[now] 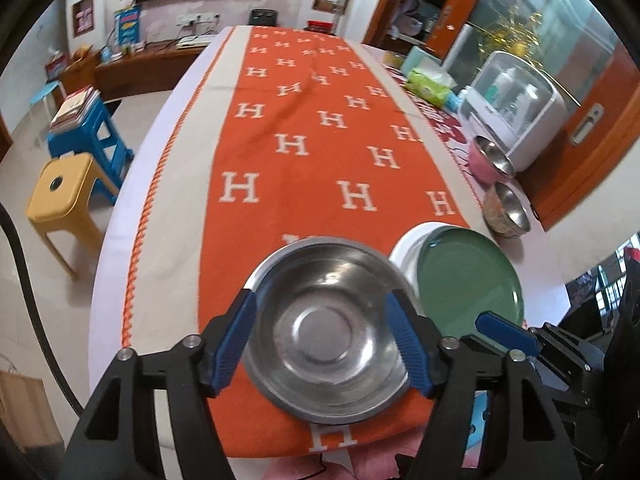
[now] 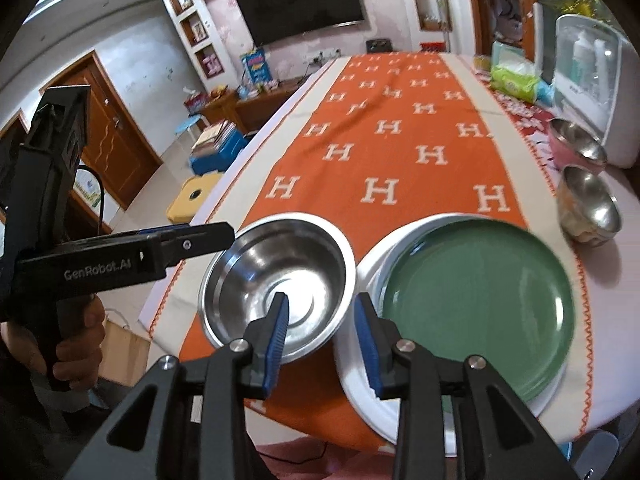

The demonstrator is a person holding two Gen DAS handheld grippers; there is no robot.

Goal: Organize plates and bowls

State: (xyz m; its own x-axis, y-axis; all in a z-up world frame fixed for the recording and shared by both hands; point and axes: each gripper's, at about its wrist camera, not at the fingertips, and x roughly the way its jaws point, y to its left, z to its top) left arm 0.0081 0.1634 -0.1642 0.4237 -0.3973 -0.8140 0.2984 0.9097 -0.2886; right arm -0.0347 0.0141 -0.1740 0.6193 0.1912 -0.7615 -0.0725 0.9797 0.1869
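The steel bowl point(image 1: 326, 330) sits upright on the near end of the orange runner point(image 1: 320, 140), just left of the green plate point(image 2: 476, 304) stacked on a white plate point(image 2: 356, 364) — like with like, I judge. My left gripper point(image 1: 320, 340) hovers above the bowl, fingers apart and gripping nothing; my right gripper point(image 2: 324, 340) hangs over the gap between bowl and plates, fingers partly apart, empty. Far right, a pink bowl point(image 2: 576, 146) and a second steel bowl point(image 2: 590, 204) wait beside a white appliance point(image 1: 516, 104). Beyond the table — stools, a wall television.
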